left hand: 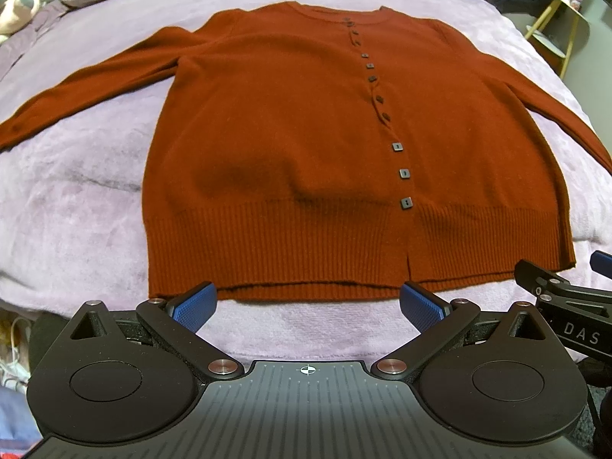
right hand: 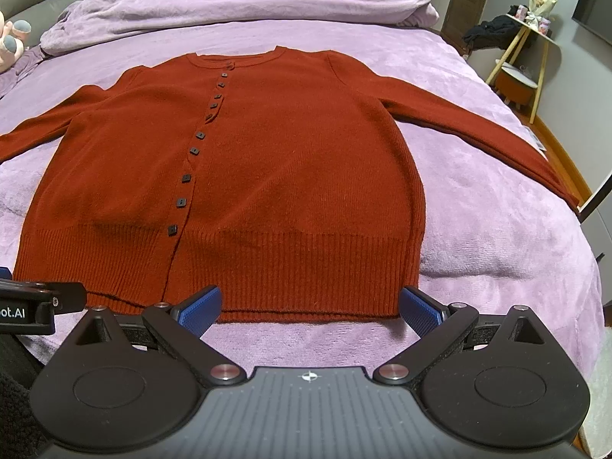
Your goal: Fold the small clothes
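Note:
A rust-red knit cardigan (left hand: 290,134) lies flat, buttoned, on a lilac bed cover (left hand: 76,206), sleeves spread out to both sides, ribbed hem nearest me. My left gripper (left hand: 308,302) hovers open just before the hem, left of the button row, with nothing between its blue pads. In the right wrist view the same cardigan (right hand: 306,176) fills the middle. My right gripper (right hand: 310,304) is also open, just short of the hem's right half. Part of the right gripper's body (left hand: 566,306) shows at the left view's right edge.
A bunched lilac duvet (right hand: 229,4) lies at the head of the bed. A soft toy (right hand: 11,42) sits far left. A small wooden side table (right hand: 531,49) with dark items stands beyond the bed's right edge, where floor shows.

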Demonstrator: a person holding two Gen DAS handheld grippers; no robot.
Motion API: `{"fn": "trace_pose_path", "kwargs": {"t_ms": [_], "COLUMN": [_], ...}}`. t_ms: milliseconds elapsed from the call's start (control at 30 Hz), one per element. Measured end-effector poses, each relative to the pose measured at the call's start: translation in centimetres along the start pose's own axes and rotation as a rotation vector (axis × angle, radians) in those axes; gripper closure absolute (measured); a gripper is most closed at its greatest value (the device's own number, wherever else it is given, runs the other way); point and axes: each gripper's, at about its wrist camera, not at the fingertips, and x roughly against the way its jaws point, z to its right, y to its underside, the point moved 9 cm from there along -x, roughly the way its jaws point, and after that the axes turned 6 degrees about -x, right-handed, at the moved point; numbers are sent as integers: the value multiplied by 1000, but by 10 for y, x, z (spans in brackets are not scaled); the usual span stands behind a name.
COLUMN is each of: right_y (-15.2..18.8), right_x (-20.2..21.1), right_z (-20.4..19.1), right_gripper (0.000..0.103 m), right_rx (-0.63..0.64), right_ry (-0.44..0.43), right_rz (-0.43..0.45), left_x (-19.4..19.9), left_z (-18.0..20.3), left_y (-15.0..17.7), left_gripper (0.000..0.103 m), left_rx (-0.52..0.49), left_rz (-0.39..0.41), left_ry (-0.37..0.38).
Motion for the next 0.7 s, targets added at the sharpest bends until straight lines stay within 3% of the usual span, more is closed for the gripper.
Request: {"fn": "trace_pose_path", "kwargs": {"t_ms": [700], "right_y": [-3], "right_x": [-1], "right_z": [-1], "right_gripper": [4], "right_rx": [-2], "right_ry": [-22], "right_rz": [12], "left_x": [-2], "left_z": [-1], "left_y": [-1], "left_gripper": [0], "left_rx": [0], "left_rz": [-8], "left_ry": [2]}}
